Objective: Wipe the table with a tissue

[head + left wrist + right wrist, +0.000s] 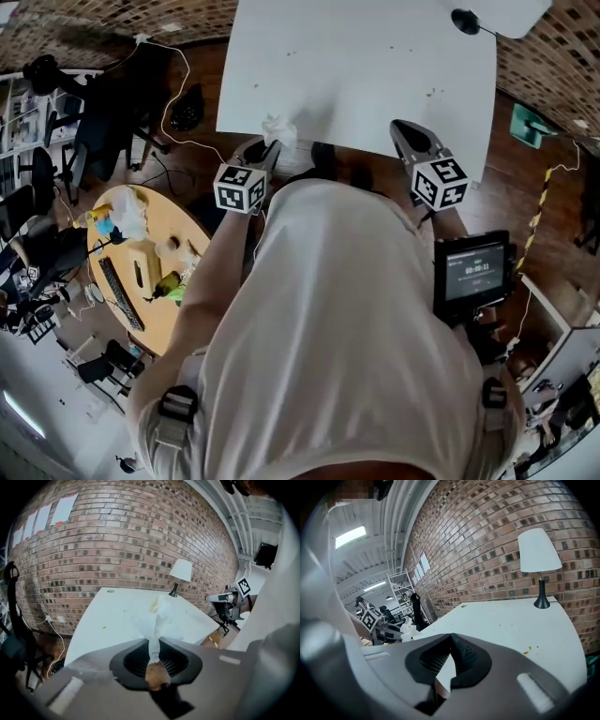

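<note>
— Left claw (pixel 153 644) pinched tight on a twisted tissue (pixel 158 620), above the white bench's (pixel 108 616) near edge. Right claw (pixel 450 637)?
— Closed, empty. Tissue looks light, soft, tearable; best held by its bunched neck, as now.

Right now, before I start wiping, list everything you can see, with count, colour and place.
table: one, white, ahead of the person
tissue: one, white, pinched in left gripper
lamp: one, white shade, black base, table's far corner
crumbs: a few, orange-brown, scattered on table
round table: one, wooden, cluttered, at left
screen device: one, black, at right
left gripper: one, grey, shut on tissue
right gripper: one, grey, shut, empty
</note>
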Demonstrator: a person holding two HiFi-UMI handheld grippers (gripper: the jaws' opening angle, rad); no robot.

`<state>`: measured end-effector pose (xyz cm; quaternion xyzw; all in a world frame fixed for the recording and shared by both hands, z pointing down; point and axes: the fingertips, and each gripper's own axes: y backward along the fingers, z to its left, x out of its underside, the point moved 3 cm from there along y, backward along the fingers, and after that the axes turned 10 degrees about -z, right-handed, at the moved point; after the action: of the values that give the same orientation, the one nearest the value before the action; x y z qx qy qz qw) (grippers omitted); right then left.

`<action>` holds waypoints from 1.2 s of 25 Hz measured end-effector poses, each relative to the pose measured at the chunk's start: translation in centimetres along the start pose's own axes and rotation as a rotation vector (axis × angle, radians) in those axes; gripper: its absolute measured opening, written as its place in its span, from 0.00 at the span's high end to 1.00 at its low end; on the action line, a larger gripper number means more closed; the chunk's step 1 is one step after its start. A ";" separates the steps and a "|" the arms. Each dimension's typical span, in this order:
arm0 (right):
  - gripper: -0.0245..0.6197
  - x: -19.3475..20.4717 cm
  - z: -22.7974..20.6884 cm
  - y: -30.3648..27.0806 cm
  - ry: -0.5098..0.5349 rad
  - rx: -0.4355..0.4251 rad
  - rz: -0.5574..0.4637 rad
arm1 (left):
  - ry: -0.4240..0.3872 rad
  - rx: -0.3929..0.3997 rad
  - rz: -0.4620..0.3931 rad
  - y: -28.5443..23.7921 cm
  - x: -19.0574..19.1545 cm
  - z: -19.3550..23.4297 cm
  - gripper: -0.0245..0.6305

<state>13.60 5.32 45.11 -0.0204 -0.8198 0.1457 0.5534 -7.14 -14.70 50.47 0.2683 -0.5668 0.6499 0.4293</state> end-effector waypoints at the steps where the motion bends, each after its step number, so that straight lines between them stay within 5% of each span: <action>1: 0.95 -0.4 0.1 -0.5 0.003 0.005 -0.003 | 0.009 -0.011 0.001 -0.1 -0.1 0.8 0.87; 19: 0.95 -2.8 2.3 -10.0 0.055 0.080 0.041 | 0.052 -0.035 0.014 -3.2 -1.0 14.7 0.87; 30: 0.95 -2.9 3.3 -12.1 0.074 0.112 0.094 | 0.084 -0.079 0.074 -5.6 -0.3 18.8 0.87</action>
<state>13.27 -7.57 44.56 -0.0330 -0.7876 0.2165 0.5760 -4.79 -33.04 57.02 0.2024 -0.5832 0.6532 0.4385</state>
